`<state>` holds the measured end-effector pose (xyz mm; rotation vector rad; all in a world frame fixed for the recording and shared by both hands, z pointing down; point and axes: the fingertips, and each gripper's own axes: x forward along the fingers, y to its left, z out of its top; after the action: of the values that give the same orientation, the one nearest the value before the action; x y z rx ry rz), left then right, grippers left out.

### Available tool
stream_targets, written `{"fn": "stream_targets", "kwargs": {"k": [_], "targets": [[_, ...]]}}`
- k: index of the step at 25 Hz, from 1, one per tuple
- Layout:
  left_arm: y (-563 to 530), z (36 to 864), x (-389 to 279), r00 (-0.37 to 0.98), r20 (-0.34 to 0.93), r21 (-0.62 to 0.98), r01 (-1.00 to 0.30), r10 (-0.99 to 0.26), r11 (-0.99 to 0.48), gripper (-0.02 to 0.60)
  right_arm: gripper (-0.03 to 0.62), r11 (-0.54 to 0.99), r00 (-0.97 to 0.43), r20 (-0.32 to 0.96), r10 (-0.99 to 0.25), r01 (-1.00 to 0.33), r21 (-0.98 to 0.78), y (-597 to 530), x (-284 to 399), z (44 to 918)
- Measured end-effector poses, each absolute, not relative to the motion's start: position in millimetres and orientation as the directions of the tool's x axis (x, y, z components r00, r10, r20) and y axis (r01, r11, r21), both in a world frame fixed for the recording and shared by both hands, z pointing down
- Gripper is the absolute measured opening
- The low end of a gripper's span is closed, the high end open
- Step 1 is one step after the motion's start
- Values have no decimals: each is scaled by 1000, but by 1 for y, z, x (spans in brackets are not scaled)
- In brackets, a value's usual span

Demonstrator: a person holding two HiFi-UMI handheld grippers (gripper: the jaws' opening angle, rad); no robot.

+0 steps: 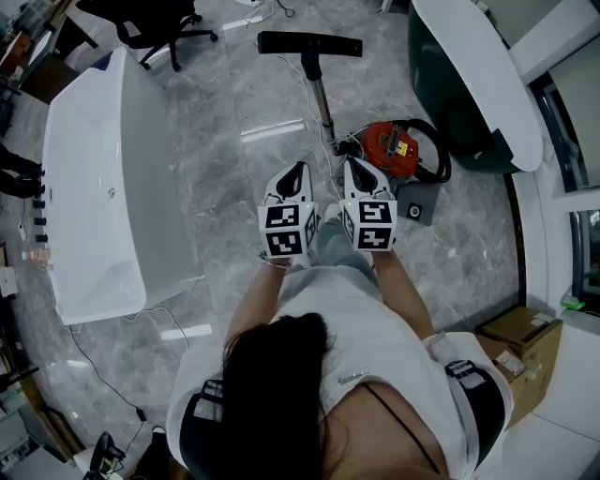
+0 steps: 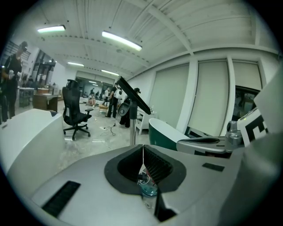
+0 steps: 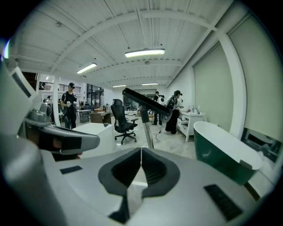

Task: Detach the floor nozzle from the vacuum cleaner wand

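I am at the approach step: the nozzle is not yet detached, and I judge the task barely begun. The left tongs (image 1: 298, 171) and the right tongs (image 1: 356, 165) are both closed tight with nothing between them. I hold them side by side in front of me, pointing toward the far end of the room. The floor nozzle (image 1: 310, 43) lies flat on the floor far ahead, joined to the wand (image 1: 322, 101), which runs back toward me and ends near the red vacuum cleaner (image 1: 394, 150), just right of the right tongs. Next I need to get closer, open both tongs, take the wand with one and the nozzle's neck with the other, then pull them apart. The floor (image 1: 234, 178) is glossy grey marble. A white bathtub (image 1: 94, 187) stands at the left, a dark green one (image 1: 469, 84) at the far right, and an office chair (image 1: 155, 23) at the far left
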<state>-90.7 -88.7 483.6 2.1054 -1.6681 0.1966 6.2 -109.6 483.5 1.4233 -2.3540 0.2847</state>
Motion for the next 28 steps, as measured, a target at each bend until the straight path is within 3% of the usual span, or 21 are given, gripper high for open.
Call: {"fn": "stream_targets", "kwargs": {"k": [28], "targets": [[-196,478,-90,191,354,241,-965,-915,-108,8,15,563,-509,381,-772,-826,38,-222,7,466]]}}
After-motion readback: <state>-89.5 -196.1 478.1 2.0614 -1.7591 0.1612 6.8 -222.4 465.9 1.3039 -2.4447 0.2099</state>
